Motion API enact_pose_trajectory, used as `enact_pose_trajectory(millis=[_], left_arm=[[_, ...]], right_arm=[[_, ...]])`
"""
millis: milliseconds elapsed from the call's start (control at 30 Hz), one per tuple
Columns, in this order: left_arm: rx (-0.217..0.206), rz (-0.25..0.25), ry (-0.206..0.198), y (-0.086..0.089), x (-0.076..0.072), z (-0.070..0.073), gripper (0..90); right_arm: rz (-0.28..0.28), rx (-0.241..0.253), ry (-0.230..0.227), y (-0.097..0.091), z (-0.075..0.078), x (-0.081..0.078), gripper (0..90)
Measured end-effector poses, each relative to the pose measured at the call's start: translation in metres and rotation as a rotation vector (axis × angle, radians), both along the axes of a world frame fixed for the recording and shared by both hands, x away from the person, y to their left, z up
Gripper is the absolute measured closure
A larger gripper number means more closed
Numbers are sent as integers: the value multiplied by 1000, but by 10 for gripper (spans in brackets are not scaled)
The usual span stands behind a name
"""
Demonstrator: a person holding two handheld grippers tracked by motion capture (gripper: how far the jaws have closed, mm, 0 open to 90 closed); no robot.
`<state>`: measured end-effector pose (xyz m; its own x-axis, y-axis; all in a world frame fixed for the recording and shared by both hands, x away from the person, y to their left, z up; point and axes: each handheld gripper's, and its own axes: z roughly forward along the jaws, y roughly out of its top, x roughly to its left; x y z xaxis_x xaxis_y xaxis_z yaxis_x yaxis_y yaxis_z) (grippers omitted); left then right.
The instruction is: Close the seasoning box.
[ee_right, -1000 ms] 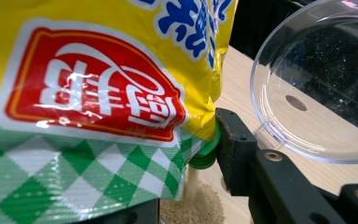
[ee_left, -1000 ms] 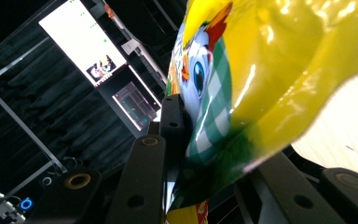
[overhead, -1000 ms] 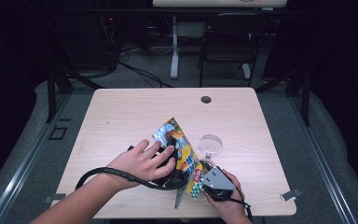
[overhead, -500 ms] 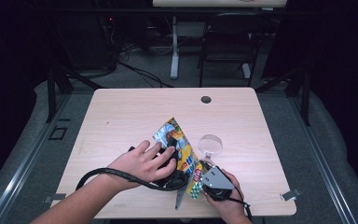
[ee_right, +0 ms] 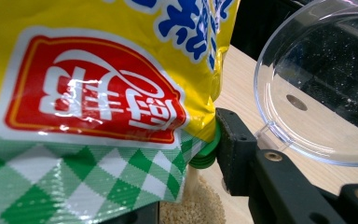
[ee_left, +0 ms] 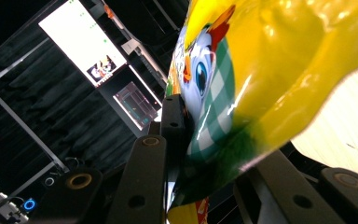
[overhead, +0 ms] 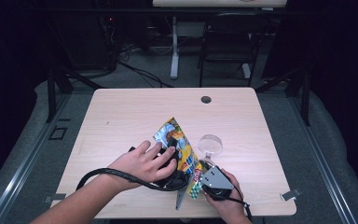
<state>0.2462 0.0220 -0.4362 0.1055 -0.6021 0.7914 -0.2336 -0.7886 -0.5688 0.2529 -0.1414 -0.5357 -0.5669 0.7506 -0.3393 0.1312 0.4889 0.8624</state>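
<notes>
Where the light wooden worktop (overhead: 121, 116) nears the person's edge, a yellow snack bag (overhead: 179, 144) held up off the wood between both grippers, tilted, with its printed top pointing away. Left gripper (overhead: 170, 163) mostly buried under the left hand (overhead: 142, 163), so hard to make out from above; in the left gripper view, black fingers (ee_left: 144, 177) clamped on the bag's (ee_left: 261, 70) lower yellow-and-green checked part, foil bulging out between them. Right gripper (overhead: 205, 179) low at the near edge, grey plate on top, right hand (overhead: 226, 205) cut off by the frame's bottom. In the right gripper view, bag (ee_right: 98, 93) pressed against the one finger (ee_right: 235, 149) that shows, the other hidden behind the foil, so grasping the bag's corner as far as can be told. Something green (ee_right: 207, 156) wedged at that finger, unclear what. Pale grainy heap (ee_right: 196, 210) below, partly hidden. Clear round plastic container (overhead: 210, 144) just beside the bag, its rim (ee_right: 317, 93) cropped at the right gripper view's edge.
</notes>
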Motion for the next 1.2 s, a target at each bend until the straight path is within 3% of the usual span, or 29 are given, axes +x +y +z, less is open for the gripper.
enact_pose_trajectory(millis=[200,267,1200], left_arm=[[-3,0,0,0,0,-1,786],[17,6,-9,-1,-1,0,787],[14,-8,-4,-4,-5,3,787]], right_arm=[[-1,-8,-1,0,0,0,708],[-2,-8,-2,0,0,1,708],[1,-12,-10,0,-1,1,707]])
